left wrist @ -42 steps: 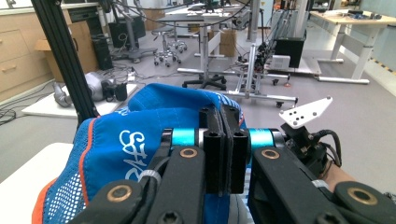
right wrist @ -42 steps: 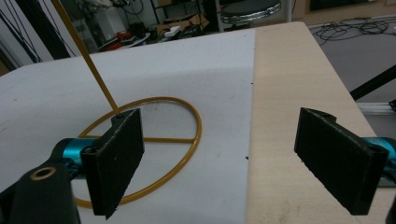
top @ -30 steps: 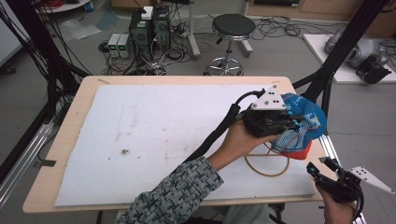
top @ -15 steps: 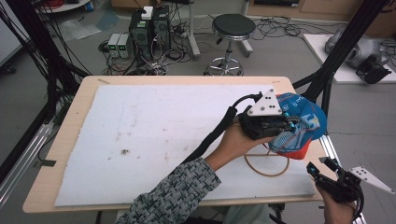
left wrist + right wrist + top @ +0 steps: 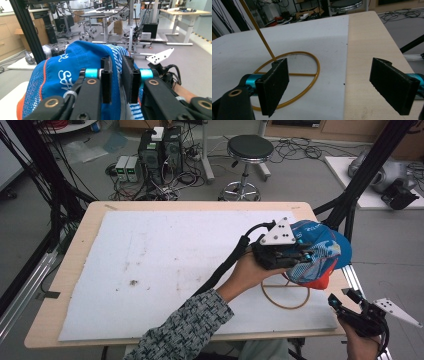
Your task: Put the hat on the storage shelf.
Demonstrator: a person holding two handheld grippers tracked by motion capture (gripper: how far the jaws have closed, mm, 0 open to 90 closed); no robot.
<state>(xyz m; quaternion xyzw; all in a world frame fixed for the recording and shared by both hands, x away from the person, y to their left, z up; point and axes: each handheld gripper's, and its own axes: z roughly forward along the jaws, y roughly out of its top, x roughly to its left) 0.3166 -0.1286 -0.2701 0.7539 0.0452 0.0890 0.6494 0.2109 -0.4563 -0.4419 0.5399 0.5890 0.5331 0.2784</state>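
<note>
A blue cap (image 5: 320,251) with white lettering and an orange-red brim hangs over the table's right edge, above a gold wire stand. The stand's ring base (image 5: 286,296) lies on the white mat. My left gripper (image 5: 299,254) is shut on the cap's fabric; in the left gripper view the blue cloth (image 5: 65,72) is pinched between the two near-closed jaws of the left gripper (image 5: 117,75). My right gripper (image 5: 349,304) is open, low at the table's front right corner. In the right gripper view the right gripper (image 5: 329,63) faces the ring base (image 5: 310,75) and the stand's slanted rod (image 5: 257,30).
The white mat (image 5: 150,270) covers most of the wooden table (image 5: 80,245). A black frame post (image 5: 357,190) rises by the table's right edge. A stool (image 5: 248,150) and computer boxes (image 5: 160,145) stand on the floor beyond the table.
My left gripper and the cap have dipped slightly lower and nearer to me. The right gripper has hardly moved.
</note>
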